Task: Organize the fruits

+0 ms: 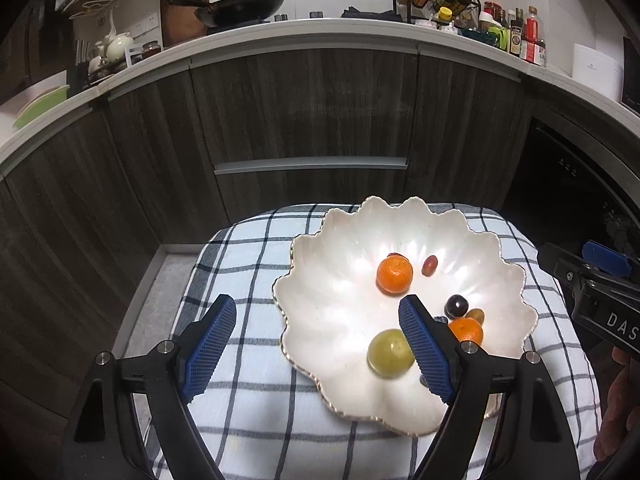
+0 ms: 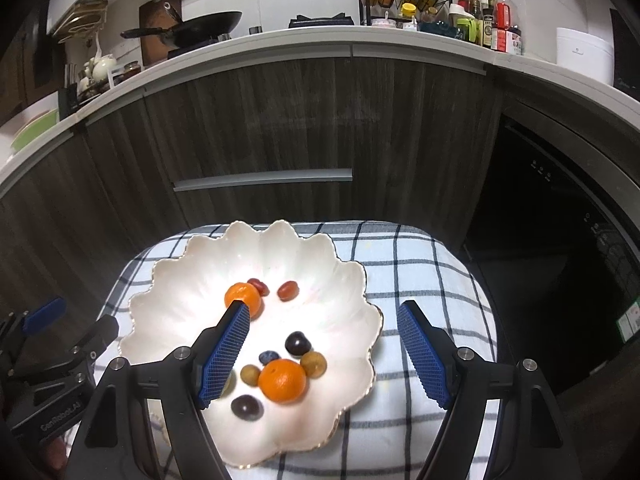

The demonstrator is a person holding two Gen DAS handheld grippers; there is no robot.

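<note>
In the left wrist view the left gripper (image 1: 318, 340) fills the bottom of the frame, jaws wide apart and holding nothing. Its left pad (image 1: 210, 348) hangs over the checked cloth (image 1: 240, 264); its right pad (image 1: 426, 350) hangs over the plate (image 1: 320, 300). A green fruit (image 1: 390, 354) lies on the plate just left of the right pad, inside the gap between the jaws but near its right side. Right of that pad an orange (image 1: 466, 330) is partly hidden behind the finger, with a dark plum (image 1: 456, 306) and a brownish fruit (image 1: 476, 315) just above it. Farther up, near the plate's centre, sits a second orange (image 1: 394, 274), with a red grape (image 1: 429, 265) to its right. The right gripper's body shows at the right edge.

In the right wrist view the right gripper (image 2: 324, 354) sits low in the frame, jaws likewise spread and empty. Its left pad (image 2: 224, 354) is over the plate (image 2: 168, 304), its right pad (image 2: 424, 356) over the cloth (image 2: 420, 280). Between the jaws, toward the left, lie an orange (image 2: 282, 380), a dark fruit (image 2: 246, 407) lower left of it, a tan fruit (image 2: 251, 374), a blueberry (image 2: 269, 357), a brownish fruit (image 2: 313, 364) and a plum (image 2: 298, 344). Beyond the left pad's tip are the far orange (image 2: 243, 298) and two red grapes (image 2: 258, 286) (image 2: 288, 291).

At the top of both frames runs a counter (image 2: 280, 40) with a wok (image 2: 200, 28).
</note>
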